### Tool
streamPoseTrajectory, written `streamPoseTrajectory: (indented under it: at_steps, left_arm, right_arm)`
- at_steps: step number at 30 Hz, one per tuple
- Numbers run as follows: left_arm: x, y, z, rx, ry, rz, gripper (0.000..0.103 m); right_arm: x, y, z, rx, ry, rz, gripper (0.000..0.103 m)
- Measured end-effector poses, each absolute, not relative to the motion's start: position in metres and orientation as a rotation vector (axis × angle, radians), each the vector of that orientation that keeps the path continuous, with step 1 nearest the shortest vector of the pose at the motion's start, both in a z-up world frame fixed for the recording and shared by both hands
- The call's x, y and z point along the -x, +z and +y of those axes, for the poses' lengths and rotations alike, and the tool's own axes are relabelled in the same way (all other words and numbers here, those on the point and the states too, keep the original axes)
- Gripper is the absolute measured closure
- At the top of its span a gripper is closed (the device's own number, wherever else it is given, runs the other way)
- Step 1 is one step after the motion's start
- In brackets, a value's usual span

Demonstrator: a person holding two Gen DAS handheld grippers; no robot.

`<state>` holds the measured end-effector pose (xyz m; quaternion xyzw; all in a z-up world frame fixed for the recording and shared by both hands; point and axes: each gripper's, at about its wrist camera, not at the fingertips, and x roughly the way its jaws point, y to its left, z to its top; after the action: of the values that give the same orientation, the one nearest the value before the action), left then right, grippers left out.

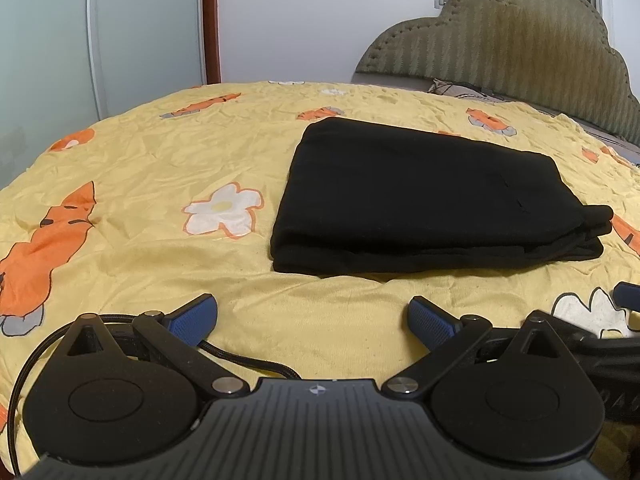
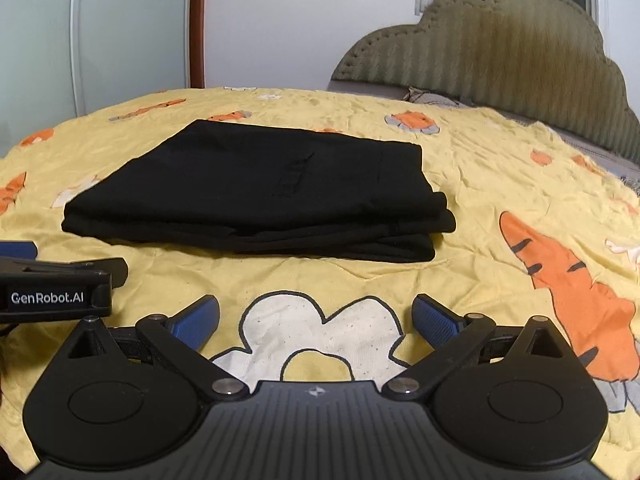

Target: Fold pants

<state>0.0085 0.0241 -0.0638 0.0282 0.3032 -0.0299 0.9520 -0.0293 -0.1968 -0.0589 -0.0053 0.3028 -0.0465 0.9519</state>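
Note:
The black pants lie folded into a flat stacked rectangle on the yellow bedspread; they also show in the right wrist view. My left gripper is open and empty, resting low on the bedspread a short way in front of the pants' near edge. My right gripper is open and empty, over a white flower print, also in front of the pants. The left gripper's side shows at the left edge of the right wrist view.
An olive upholstered headboard stands at the back right with a pillow below it. A glass wardrobe door and wooden frame stand at the back left. A black cable lies by the left gripper.

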Motion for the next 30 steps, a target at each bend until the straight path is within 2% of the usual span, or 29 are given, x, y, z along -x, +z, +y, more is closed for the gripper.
streamPoseTrajectory:
  at_steps: [8, 12, 30]
  left_arm:
    - [-0.007, -0.064, 0.023, -0.067, -0.048, 0.615, 0.000]
    - [-0.008, -0.064, 0.024, -0.060, -0.050, 0.615, 0.000]
    - [-0.007, -0.064, 0.024, -0.059, -0.051, 0.613, 0.000]
  right_arm:
    - [0.032, -0.054, -0.220, -0.112, -0.095, 0.607, 0.000]
    - [0.028, -0.059, -0.206, 0.000, -0.090, 0.622, 0.000]
    - [0.028, -0.060, -0.209, -0.031, -0.074, 0.624, 0.000]
